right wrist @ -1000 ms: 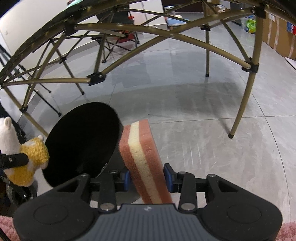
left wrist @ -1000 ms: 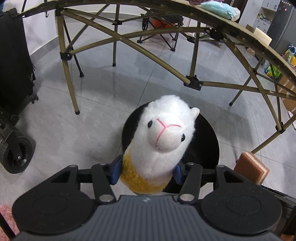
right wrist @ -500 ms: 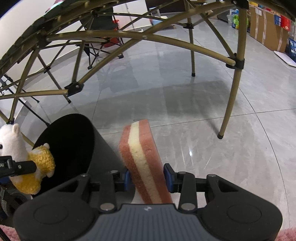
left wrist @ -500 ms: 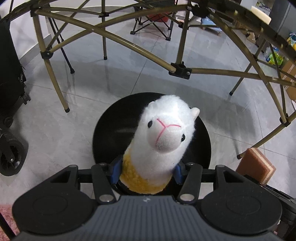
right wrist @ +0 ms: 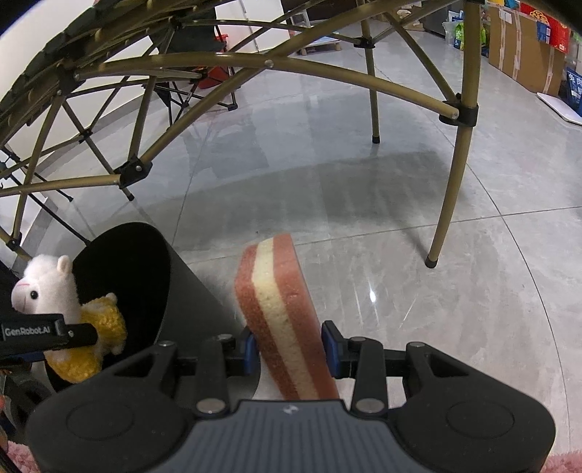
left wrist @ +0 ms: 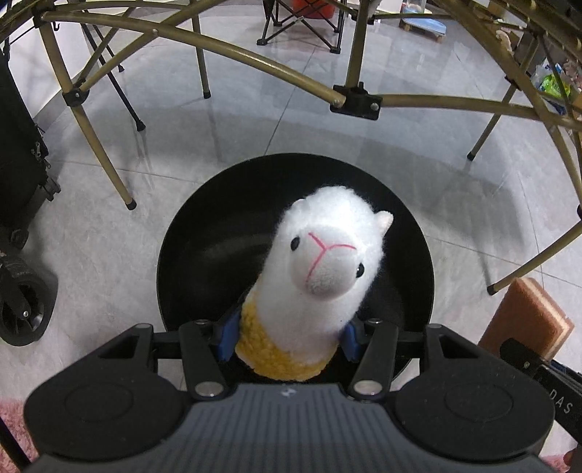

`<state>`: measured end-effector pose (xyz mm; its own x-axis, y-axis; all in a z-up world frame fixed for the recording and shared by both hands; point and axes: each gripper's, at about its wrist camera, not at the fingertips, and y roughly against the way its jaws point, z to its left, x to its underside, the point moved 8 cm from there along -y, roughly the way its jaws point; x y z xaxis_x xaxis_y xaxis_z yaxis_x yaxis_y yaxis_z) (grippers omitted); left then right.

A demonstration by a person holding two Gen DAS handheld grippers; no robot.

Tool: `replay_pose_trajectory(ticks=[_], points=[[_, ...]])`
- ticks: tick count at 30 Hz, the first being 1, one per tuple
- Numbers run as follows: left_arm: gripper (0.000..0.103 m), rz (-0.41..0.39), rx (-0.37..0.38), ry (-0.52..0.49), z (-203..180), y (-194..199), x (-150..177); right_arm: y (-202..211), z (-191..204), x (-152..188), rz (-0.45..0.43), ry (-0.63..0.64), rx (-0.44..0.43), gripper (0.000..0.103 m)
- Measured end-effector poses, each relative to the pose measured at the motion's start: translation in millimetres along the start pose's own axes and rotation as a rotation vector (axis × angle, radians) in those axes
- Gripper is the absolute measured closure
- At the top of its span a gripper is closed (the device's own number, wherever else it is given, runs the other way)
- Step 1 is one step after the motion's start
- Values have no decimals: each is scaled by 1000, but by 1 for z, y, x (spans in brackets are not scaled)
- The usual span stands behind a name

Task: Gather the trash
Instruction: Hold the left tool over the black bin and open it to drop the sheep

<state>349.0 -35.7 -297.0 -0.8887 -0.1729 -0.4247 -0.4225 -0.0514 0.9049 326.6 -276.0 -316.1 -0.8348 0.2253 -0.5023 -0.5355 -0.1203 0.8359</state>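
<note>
My left gripper (left wrist: 287,340) is shut on a white plush alpaca with a yellow body (left wrist: 320,262) and holds it directly over the open mouth of a black round trash bin (left wrist: 189,247). In the right wrist view the alpaca (right wrist: 54,291) hangs at the bin's mouth (right wrist: 134,262). My right gripper (right wrist: 291,351) is shut on a pink and cream striped sponge (right wrist: 280,302), held upright to the right of the bin. The sponge also shows in the left wrist view (left wrist: 523,316).
Gold folding-table legs and struts (left wrist: 91,120) arch over the grey tiled floor (right wrist: 400,218). A black wheeled case (left wrist: 22,203) stands at left. A folding chair (left wrist: 302,18) is at the back. Cardboard boxes (right wrist: 523,47) line the far right. Pink rug (left wrist: 11,411) underneath.
My left gripper moved forward with the alpaca, so the bin mouth now lies fully beneath it. My right gripper with the sponge shifted a little right, away from the bin.
</note>
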Motion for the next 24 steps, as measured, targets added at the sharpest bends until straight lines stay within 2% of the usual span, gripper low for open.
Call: replay_pose_trajectory(ticks=[2, 4, 6, 7, 11, 24], points=[[45, 11, 6, 8, 0, -2, 1, 0, 0, 0, 1, -1, -1, 68], [37, 26, 29, 32, 2, -3, 2, 0, -1, 0, 1, -1, -1, 68], [7, 26, 27, 43, 3, -3, 2, 0, -1, 1, 3, -2, -3, 68], [2, 16, 14, 44, 4, -1, 2, 0, 0, 1, 3, -1, -4, 68], [0, 11, -34, 37, 8, 0, 3, 2, 1, 1, -1, 4, -6, 68], [0, 43, -22, 49, 11, 0, 8, 6, 4, 3, -5, 21, -12, 68]])
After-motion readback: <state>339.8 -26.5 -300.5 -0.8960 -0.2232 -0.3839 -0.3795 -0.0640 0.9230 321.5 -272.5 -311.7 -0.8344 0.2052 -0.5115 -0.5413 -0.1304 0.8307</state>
